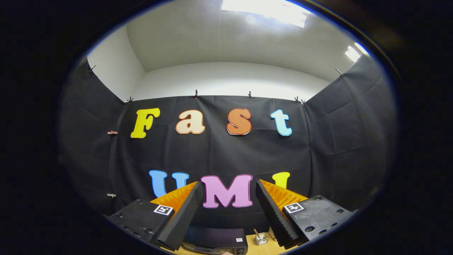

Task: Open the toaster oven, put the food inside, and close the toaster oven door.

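My gripper (pixel 229 189) is held high and points at the black cloth wall, its two fingers (pixel 184 212) spread wide apart with nothing between them. Far below, between the fingers, the dark top of the toaster oven (pixel 216 239) shows on a wooden table (pixel 253 249). Its door is hidden from here, and I cannot make out the food.
A small clear glass container (pixel 261 238) stands on the table just right of the oven, close to the right finger. Black cloth walls enclose the booth on three sides, with a white wall and ceiling lights above.
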`<state>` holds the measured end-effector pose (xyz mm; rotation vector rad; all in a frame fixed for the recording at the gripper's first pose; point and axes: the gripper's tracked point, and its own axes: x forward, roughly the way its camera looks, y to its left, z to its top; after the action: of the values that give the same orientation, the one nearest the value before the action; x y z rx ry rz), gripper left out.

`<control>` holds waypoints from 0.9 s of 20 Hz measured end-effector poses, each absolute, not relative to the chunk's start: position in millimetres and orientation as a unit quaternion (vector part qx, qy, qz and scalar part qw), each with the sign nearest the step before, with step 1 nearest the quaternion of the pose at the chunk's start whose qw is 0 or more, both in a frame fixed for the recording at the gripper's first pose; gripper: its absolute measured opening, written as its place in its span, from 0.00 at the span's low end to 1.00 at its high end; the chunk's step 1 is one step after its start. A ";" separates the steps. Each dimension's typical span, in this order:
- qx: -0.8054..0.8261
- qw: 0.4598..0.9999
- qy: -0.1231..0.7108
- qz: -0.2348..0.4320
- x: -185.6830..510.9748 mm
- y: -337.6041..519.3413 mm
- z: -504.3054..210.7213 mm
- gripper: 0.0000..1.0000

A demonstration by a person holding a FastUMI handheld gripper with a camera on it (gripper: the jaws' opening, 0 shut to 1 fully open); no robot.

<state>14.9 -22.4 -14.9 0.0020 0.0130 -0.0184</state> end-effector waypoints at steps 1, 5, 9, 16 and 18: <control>0.001 1.000 0.006 -0.007 15.3 -21.1 -15.0 0.97; 0.003 1.000 0.005 -0.004 15.5 -18.2 -13.5 0.97; 0.001 1.000 0.005 0.003 17.1 -12.7 -13.9 0.97; -0.004 1.000 0.005 0.012 15.2 -5.4 -14.9 0.97; -0.004 1.000 0.005 0.011 14.6 -5.4 -15.2 0.97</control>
<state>14.6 -5.4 -15.2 -0.0075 0.0108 0.0223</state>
